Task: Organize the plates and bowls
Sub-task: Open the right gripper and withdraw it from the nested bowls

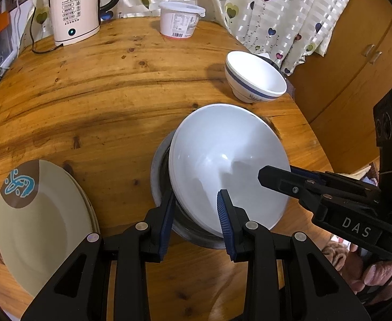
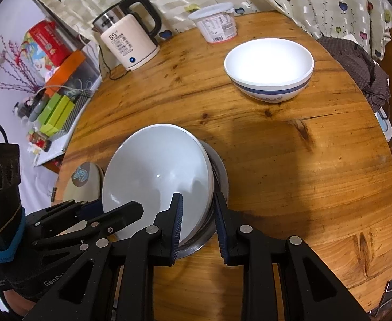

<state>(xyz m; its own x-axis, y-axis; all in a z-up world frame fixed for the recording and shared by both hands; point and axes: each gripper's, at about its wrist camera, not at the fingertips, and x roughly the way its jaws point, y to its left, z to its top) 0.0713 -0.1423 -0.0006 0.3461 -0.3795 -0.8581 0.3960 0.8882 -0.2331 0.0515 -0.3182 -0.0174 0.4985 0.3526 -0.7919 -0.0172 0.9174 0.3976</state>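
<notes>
Here, a white bowl (image 1: 222, 165) sits tilted inside a metal bowl (image 1: 159, 182) near the front edge of the round wooden table (image 1: 102, 101), and both hand-held grippers work on its rim. In the left wrist view, the left gripper (image 1: 196, 208) straddles the white bowl's near rim at about 6 o'clock: one blue pad lies outside the rim, between the two bowls, and the other inside; its jaws are partly spread, and whether the pads press on the rim I cannot tell. The right gripper (image 1: 276, 176) comes in from 3 o'clock, its upper finger lying over the bowl's inside and its lower finger under the rim. In the right wrist view, the right gripper (image 2: 198, 214) has one pad inside the white bowl (image 2: 155, 176) and one outside the metal bowl (image 2: 217, 171), so both rims lie between its narrowly parted jaws. A blue-striped bowl (image 1: 254, 77) stands at 1 o'clock, well apart. Beige plates (image 1: 43, 219) lie stacked at 9 o'clock.
</notes>
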